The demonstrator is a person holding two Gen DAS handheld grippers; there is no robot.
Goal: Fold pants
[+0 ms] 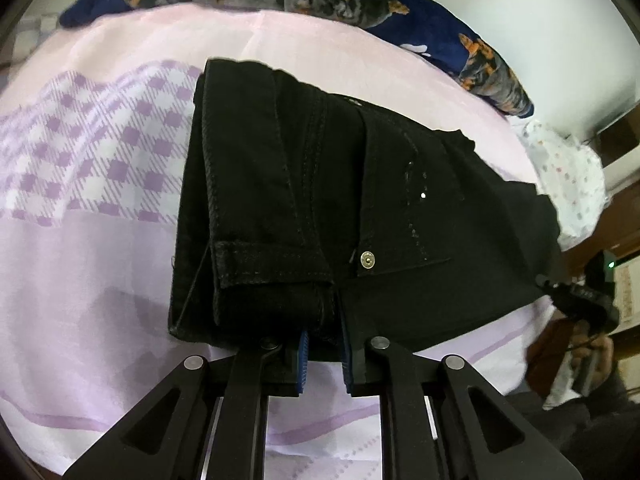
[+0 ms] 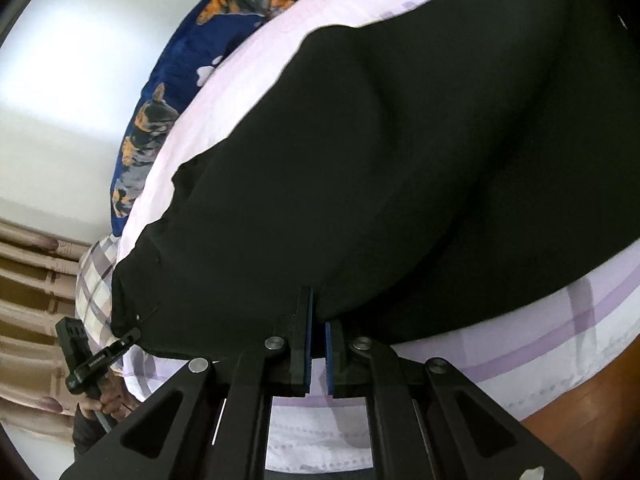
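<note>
Black pants (image 1: 360,200) lie on the bed (image 1: 100,280) straight ahead of my left gripper (image 1: 324,344), already doubled over: hem cuff and waistband button stacked near my fingertips, pocket side running off to my right. The left gripper's blue pads sit narrow at the near edge of the fabric, with dark cloth between them. It looks pinched on the pants, thin bite only.

My right gripper (image 2: 319,328) sits at the near edge of the same pants (image 2: 400,180). Jaws almost closed, small gap between pads, and the fabric edge is just at the tips. I can't tell if cloth is actually caught.

Step in hand, my guess: final fold or straightening of the bundle. To do it well:
- get all layers in the left pinch, not just the top cuff, or the stack splits when lifted
- confirm the right grip before pulling; re-bite deeper if the edge slips
- lift both sides level, same pace, so the fold line stays square
- lay the far edge down first, then release

A blue patterned blanket (image 1: 360,0) lies beyond the pants, well clear. A floral pillow (image 1: 568,168) sits off to my right, near the pants' far corner, so avoid dragging cloth onto it.
</note>
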